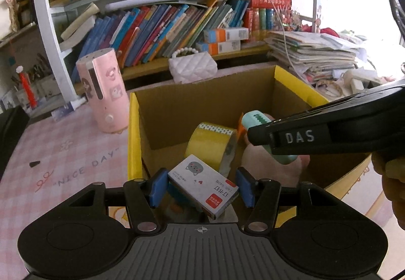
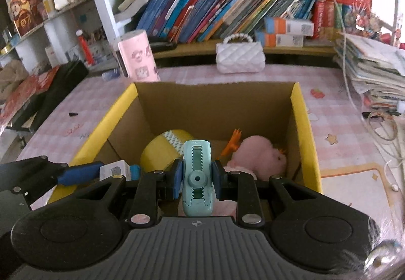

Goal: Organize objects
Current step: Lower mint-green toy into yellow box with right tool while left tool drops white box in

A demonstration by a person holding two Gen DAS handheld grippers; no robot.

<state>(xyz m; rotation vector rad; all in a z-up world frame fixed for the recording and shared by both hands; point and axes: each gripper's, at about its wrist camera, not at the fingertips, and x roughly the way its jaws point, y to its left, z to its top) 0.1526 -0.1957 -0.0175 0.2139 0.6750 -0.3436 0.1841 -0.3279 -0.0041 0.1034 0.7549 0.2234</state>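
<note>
Now right gripper (image 2: 197,176) clamps teal stapler (image 2: 197,168); left gripper (image 1: 201,185) holds staple box (image 1: 205,186).

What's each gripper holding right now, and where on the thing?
Left gripper: staple box, by its side edges. Right gripper: teal correction tape, by its flat sides, mid-body.

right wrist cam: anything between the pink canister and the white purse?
Nothing. Between the pink canister and the white purse there is only bare checked tablecloth, seen in the right wrist view.
</note>
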